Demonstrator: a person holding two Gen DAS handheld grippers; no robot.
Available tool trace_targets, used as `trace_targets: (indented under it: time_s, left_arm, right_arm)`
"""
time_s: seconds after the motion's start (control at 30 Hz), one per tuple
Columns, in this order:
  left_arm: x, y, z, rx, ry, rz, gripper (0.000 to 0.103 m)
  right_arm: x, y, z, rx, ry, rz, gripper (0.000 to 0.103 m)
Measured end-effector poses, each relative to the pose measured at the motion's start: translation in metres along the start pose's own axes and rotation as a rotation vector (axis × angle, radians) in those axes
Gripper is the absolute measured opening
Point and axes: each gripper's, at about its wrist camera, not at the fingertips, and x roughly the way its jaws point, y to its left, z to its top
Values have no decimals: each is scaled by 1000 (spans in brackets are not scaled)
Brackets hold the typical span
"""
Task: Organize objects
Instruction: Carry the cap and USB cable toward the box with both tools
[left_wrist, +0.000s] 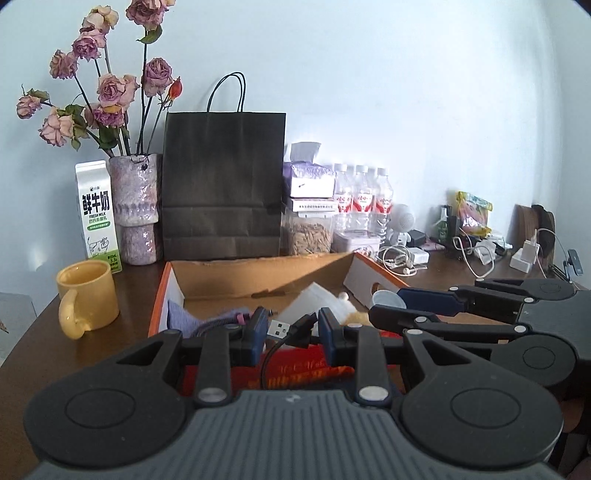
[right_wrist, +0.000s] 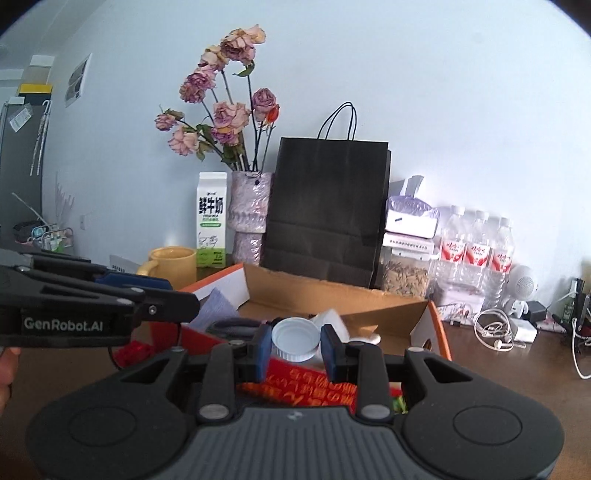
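Inside cardboard box (right_wrist: 332, 295): red packet (right_wrist: 306, 384), grey cloth (left_wrist: 181, 317), cable (left_wrist: 218, 323).

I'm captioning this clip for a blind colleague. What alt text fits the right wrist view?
The right gripper holds a white ribbed plastic lid between its blue pads, above an open orange-edged cardboard box. Behind stand a black paper bag, a yellow mug and a vase of dried roses.

Soft, even daylight fills both views; the pale wall (left_wrist: 369, 92) looks bright and slightly hazy. Fisheye curvature bends the edges, corners vignette dark, and detail is mildly soft.
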Motion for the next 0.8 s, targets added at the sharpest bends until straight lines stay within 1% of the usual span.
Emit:
trace_targets:
  time_s: [0.2,0.4,0.63,0.8]
  left_arm:
    - [31,6,16,-17,-8,15,31]
    - [64,15,27,-33,-6,31,31]
    - [106,28,32,-63,30,45,31]
    - [124,45,33,-100,52,82,31]
  right_arm:
    - [30,-21,15,10,-7,-34,28]
    - [66,-42,21,31,12,-55,28]
    - [96,-66,15,77,42,-77,28]
    - [112,-81,6,99,69,-110,27]
